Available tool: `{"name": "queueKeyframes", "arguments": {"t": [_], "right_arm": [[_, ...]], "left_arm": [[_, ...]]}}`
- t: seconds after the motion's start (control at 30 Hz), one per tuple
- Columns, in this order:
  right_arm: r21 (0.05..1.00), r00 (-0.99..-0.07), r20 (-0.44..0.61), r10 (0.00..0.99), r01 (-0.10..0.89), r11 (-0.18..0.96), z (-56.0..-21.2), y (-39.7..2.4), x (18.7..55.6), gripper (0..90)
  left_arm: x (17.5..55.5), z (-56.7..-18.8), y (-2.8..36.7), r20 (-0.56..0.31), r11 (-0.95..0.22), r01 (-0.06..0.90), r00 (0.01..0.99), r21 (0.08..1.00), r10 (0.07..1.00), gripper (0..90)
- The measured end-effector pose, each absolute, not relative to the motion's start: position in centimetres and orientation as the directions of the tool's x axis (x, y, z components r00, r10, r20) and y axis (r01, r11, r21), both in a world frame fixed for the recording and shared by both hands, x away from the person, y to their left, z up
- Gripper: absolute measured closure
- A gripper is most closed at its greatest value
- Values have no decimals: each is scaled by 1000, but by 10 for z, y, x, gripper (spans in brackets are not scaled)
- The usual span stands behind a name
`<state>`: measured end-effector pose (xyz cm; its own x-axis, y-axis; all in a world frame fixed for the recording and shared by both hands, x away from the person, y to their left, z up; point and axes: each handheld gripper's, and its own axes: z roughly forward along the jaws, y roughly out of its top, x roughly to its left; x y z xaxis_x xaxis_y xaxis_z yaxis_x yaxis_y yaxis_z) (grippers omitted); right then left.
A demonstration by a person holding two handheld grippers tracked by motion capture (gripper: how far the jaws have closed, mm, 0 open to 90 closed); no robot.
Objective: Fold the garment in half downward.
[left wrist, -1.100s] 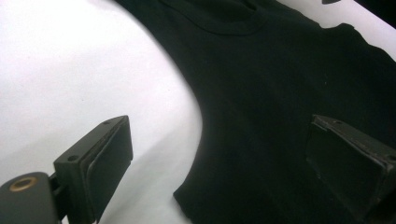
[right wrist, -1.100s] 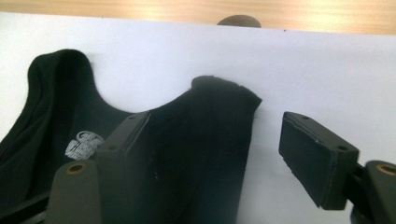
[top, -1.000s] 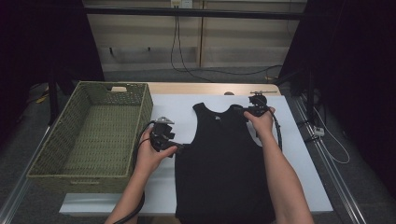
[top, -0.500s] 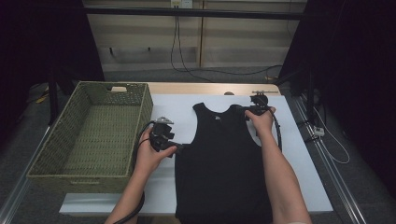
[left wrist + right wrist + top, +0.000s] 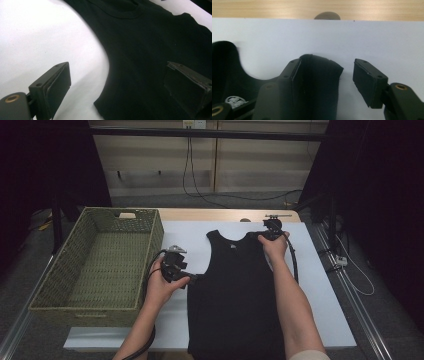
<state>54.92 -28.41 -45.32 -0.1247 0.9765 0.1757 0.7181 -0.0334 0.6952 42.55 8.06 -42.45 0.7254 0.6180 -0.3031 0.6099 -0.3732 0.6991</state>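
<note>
A black tank top (image 5: 232,290) lies flat on the white sheet (image 5: 320,285), neck toward the far side. My left gripper (image 5: 191,278) sits at the top's left side, below the armhole. In the left gripper view this gripper (image 5: 117,92) is open, its jaws wide apart over the fabric edge (image 5: 150,50). My right gripper (image 5: 265,234) is at the right shoulder strap. In the right gripper view that gripper (image 5: 327,82) stands open around the strap (image 5: 319,72), which rests against one jaw with a gap to the other.
A green woven basket (image 5: 157,240) stands on the left, holding nothing. Bare wooden tabletop (image 5: 220,215) shows beyond the sheet, with a small grey disc (image 5: 327,16) on it. Cables hang at the back wall, and a metal rail (image 5: 350,295) runs along the right.
</note>
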Motion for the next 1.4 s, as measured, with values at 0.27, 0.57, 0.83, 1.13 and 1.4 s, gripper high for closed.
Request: {"name": "queueKeyframes", "arguments": {"t": [0.27, 0.57, 0.83, 1.13, 1.4], "right_arm": [[715, -182, 168, 969, 699, 7, -463, -273, 555, 799], [752, -259, 251, 933, 659, -20, -447, -273, 532, 811], [785, -327, 290, 899, 619, -28, -429, -270, 500, 811], [801, -364, 310, 878, 597, -35, -420, -274, 468, 811], [805, -378, 301, 876, 593, -20, -416, -277, 446, 810]], "left_arm": [[427, -430, 81, -310, -368, 623, 715, 690, 627, 76], [435, -428, 79, -322, -341, 631, 701, 697, 637, 105], [446, -430, 67, -308, -344, 631, 695, 695, 650, 160], [468, -427, 52, -280, -340, 606, 700, 719, 656, 163], [491, -425, 43, -291, -347, 613, 704, 710, 648, 219]]}}
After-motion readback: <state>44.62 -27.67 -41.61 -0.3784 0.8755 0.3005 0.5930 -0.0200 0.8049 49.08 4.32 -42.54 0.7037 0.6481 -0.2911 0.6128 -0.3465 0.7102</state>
